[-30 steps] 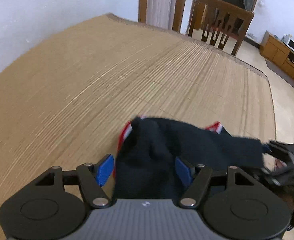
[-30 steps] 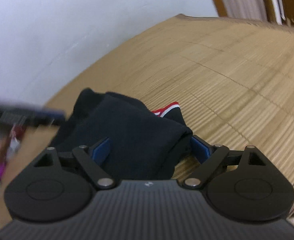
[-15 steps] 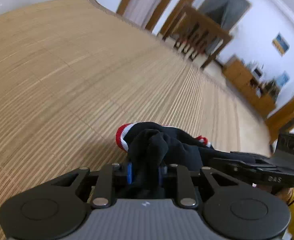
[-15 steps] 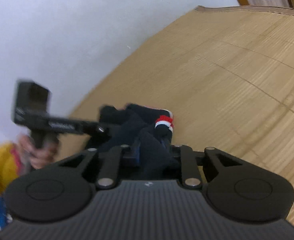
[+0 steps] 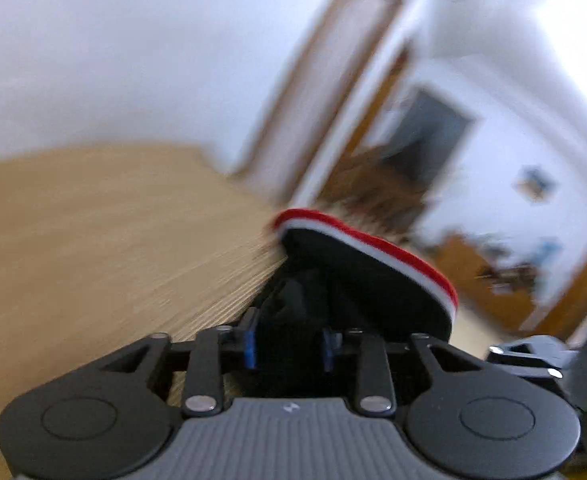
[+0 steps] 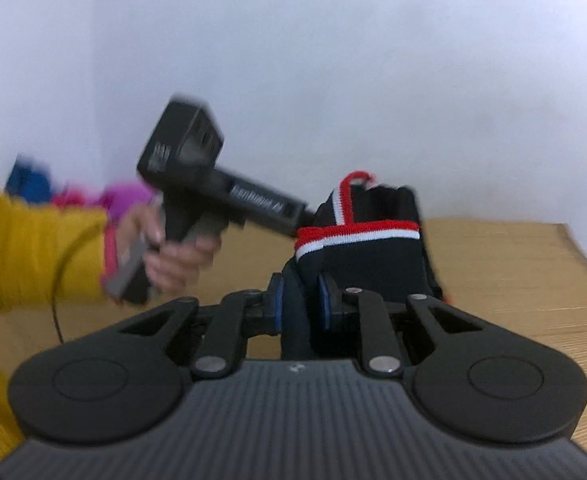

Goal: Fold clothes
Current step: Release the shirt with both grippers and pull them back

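the black garment [image 6: 377,256] with its red and white striped trim [image 5: 377,246] hangs bunched in the air above the bamboo mat [image 5: 93,232], pinched at two spots. the right gripper [image 6: 301,306] has dark cloth clamped between its blue pads, and its jaws have just been closing on it. the left gripper [image 5: 289,344] also pinches a thick wad of the fabric, though its jaws have eased slightly apart, so that corner could slip free if the lift goes on fast. both seem to hold bunched folds rather than clean edges, which may leave the garment twisted when laid down. the left view is badly blurred, most of the garment is hidden behind the grippers, and its kind cannot be told. the person's hand [image 6: 173,256] and yellow sleeve [image 6: 33,252] show at the left.
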A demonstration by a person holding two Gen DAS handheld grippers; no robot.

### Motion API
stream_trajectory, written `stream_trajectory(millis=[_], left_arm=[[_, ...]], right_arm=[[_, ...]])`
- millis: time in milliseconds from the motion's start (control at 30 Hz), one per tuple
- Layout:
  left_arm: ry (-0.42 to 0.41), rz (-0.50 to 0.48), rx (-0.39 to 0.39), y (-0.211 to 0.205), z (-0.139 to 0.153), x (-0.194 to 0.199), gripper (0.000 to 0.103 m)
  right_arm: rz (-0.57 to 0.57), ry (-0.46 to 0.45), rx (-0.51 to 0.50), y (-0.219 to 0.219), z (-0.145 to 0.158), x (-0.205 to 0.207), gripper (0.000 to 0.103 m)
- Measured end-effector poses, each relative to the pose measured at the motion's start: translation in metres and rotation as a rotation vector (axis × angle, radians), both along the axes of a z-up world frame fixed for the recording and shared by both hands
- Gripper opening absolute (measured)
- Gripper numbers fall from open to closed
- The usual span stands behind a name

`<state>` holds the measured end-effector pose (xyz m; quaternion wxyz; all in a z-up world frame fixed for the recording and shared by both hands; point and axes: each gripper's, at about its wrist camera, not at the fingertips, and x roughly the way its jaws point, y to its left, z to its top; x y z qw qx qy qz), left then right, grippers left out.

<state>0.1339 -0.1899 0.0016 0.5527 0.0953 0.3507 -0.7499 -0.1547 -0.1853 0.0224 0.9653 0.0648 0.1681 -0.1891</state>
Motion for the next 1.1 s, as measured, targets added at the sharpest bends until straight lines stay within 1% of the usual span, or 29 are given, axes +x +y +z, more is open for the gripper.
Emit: stream_trajectory(millis=[33, 67, 133, 167, 200, 267, 300, 333, 367, 400, 433, 467, 500, 533, 600, 667, 767, 800, 833, 867, 900, 1000, 1067, 1100], left_arm=[[-0.019, 0.062, 0.071, 0.017, -0.018, 0.01, 0.033], [-0.039, 0.136, 0.163, 0.038, -0.039, 0.022, 0.033], [-0.048, 0.253, 0.292, 0.077, -0.066, 0.041, 0.031], [-0.027, 0.294, 0.319, 0.101, -0.073, 0.049, 0.031], [-0.007, 0.335, 0.345, 0.124, -0.08, 0.057, 0.032], [0.049, 0.379, 0.336, 0.168, -0.081, 0.064, 0.04], [0.064, 0.392, 0.334, 0.18, -0.081, 0.065, 0.047], [0.078, 0.404, 0.332, 0.192, -0.081, 0.065, 0.055], [0.091, 0.398, 0.331, 0.202, -0.081, 0.063, 0.058], [0.093, 0.38, 0.336, 0.201, -0.08, 0.061, 0.064], [0.082, 0.357, 0.339, 0.204, -0.08, 0.052, 0.069], [0.069, 0.339, 0.336, 0.21, -0.078, 0.045, 0.072], [0.056, 0.322, 0.333, 0.216, -0.077, 0.037, 0.077], [0.053, 0.307, 0.328, 0.215, -0.077, 0.034, 0.081], [0.052, 0.284, 0.325, 0.217, -0.073, 0.031, 0.083], [0.046, 0.277, 0.331, 0.218, -0.069, 0.029, 0.083], [0.024, 0.292, 0.335, 0.216, -0.066, 0.026, 0.083], [0.02, 0.304, 0.335, 0.218, -0.065, 0.028, 0.083], [0.016, 0.315, 0.338, 0.217, -0.065, 0.029, 0.083], [0.008, 0.329, 0.339, 0.214, -0.066, 0.029, 0.083], [-0.005, 0.349, 0.337, 0.215, -0.066, 0.03, 0.083], [-0.04, 0.399, 0.333, 0.223, -0.063, 0.034, 0.083], [-0.036, 0.421, 0.344, 0.229, -0.063, 0.038, 0.083], [-0.033, 0.432, 0.353, 0.232, -0.063, 0.039, 0.083]], right_arm=[[0.023, 0.045, 0.012, 0.011, -0.016, 0.019, 0.023], [0.053, 0.092, 0.034, 0.022, -0.035, 0.04, 0.025], [0.108, 0.185, 0.099, 0.055, -0.077, 0.084, 0.027], [0.155, 0.244, 0.126, 0.076, -0.093, 0.105, 0.027], [0.215, 0.283, 0.128, 0.095, -0.101, 0.119, 0.023], [0.288, 0.283, 0.068, 0.126, -0.097, 0.129, 0.024], [0.283, 0.249, 0.018, 0.136, -0.088, 0.126, 0.024], [0.249, 0.229, -0.021, 0.139, -0.08, 0.121, 0.026], [0.193, 0.215, -0.045, 0.133, -0.073, 0.116, 0.032], [0.098, 0.204, -0.046, 0.119, -0.067, 0.106, 0.038], [-0.002, 0.194, -0.045, 0.104, -0.061, 0.096, 0.041], [-0.157, 0.199, -0.019, 0.079, -0.062, 0.084, 0.049], [-0.308, 0.207, 0.012, 0.053, -0.064, 0.072, 0.057], [-0.403, 0.248, 0.101, 0.024, -0.074, 0.06, 0.058], [-0.586, 0.327, 0.279, -0.033, -0.094, 0.037, 0.058], [-0.645, 0.359, 0.416, -0.058, -0.114, 0.023, 0.058], [-0.607, 0.395, 0.424, -0.044, -0.124, 0.027, 0.055], [-0.581, 0.409, 0.402, -0.029, -0.124, 0.03, 0.049], [-0.553, 0.406, 0.428, -0.02, -0.125, 0.03, 0.044], [-0.524, 0.403, 0.454, -0.011, -0.126, 0.031, 0.033], [-0.494, 0.4, 0.48, -0.002, -0.126, 0.032, 0.029], [-0.352, 0.394, 0.564, 0.037, -0.127, 0.047, 0.03], [-0.251, 0.38, 0.615, 0.071, -0.131, 0.064, 0.03], [-0.183, 0.374, 0.619, 0.087, -0.132, 0.077, 0.031]])
